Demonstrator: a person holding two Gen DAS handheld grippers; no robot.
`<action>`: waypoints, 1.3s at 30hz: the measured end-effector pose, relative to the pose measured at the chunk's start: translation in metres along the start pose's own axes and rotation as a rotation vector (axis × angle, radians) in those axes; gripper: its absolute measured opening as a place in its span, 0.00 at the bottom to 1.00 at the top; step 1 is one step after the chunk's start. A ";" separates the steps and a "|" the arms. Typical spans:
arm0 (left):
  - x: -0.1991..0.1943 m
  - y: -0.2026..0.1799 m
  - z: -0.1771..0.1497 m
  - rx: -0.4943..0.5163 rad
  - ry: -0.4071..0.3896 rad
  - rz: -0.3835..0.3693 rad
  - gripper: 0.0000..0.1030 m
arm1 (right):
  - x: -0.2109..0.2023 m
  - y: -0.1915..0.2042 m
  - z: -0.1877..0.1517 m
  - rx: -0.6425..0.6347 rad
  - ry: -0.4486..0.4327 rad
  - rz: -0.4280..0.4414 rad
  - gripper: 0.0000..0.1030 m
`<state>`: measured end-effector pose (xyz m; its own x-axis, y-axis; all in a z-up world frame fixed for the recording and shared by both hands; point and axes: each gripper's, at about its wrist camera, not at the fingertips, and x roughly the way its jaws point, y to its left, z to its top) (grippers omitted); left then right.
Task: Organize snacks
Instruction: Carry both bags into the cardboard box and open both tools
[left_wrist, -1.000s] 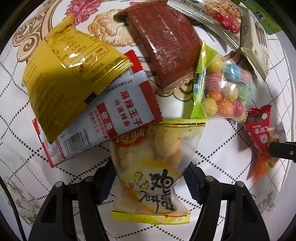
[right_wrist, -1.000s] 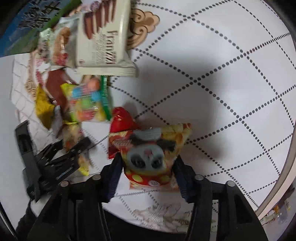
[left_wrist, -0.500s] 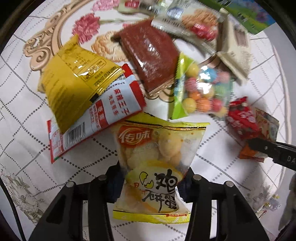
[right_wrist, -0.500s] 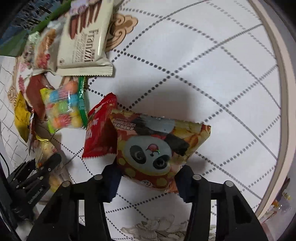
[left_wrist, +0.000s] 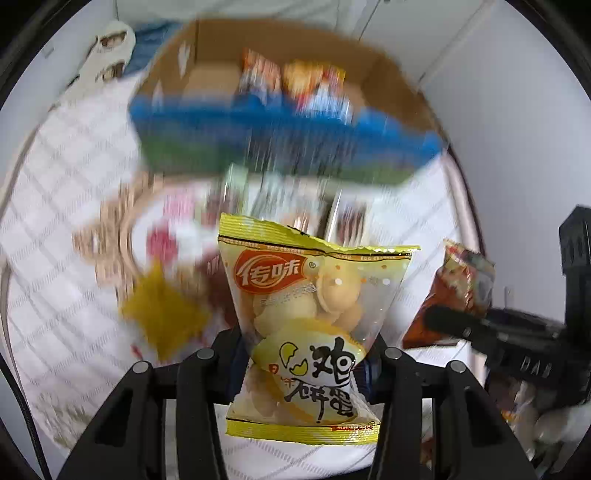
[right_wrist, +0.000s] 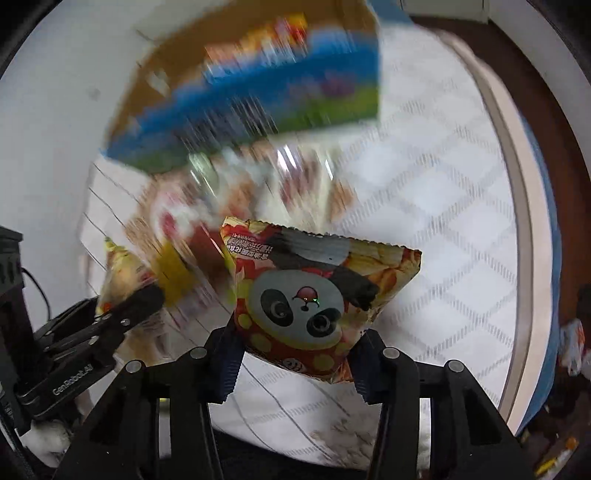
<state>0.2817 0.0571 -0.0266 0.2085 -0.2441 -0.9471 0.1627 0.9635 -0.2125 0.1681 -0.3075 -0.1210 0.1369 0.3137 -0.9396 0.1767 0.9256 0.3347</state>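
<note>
My left gripper is shut on a clear yellow bag of round egg biscuits, held upright above the table. In the right wrist view the same bag hangs at the left, in the left gripper. My right gripper is shut on a red and yellow snack bag with a panda face, also lifted off the cloth. That bag shows at the right of the left wrist view. An open cardboard box with a blue and green front stands ahead, with some packets inside.
Loose snack packets lie blurred on the white grid-patterned tablecloth between me and the box, among them a yellow packet. The round table's rim curves along the right. A white wall stands behind the box.
Both grippers closed on their bags and rose from the table, carrying the bags up. The views tilted up, so the cardboard box has come into sight.
</note>
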 end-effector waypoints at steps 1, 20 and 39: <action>-0.009 -0.004 0.019 0.004 -0.029 0.002 0.43 | -0.012 0.007 0.014 -0.011 -0.028 0.007 0.50; 0.090 0.061 0.283 -0.031 0.048 0.208 0.43 | 0.020 0.056 0.309 -0.141 -0.074 -0.241 0.50; 0.124 0.078 0.322 -0.044 0.022 0.213 0.97 | 0.068 0.045 0.352 -0.109 -0.047 -0.280 0.97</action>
<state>0.6310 0.0667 -0.0828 0.2126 -0.0330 -0.9766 0.0752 0.9970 -0.0173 0.5286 -0.3190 -0.1449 0.1432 0.0352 -0.9891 0.1091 0.9927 0.0511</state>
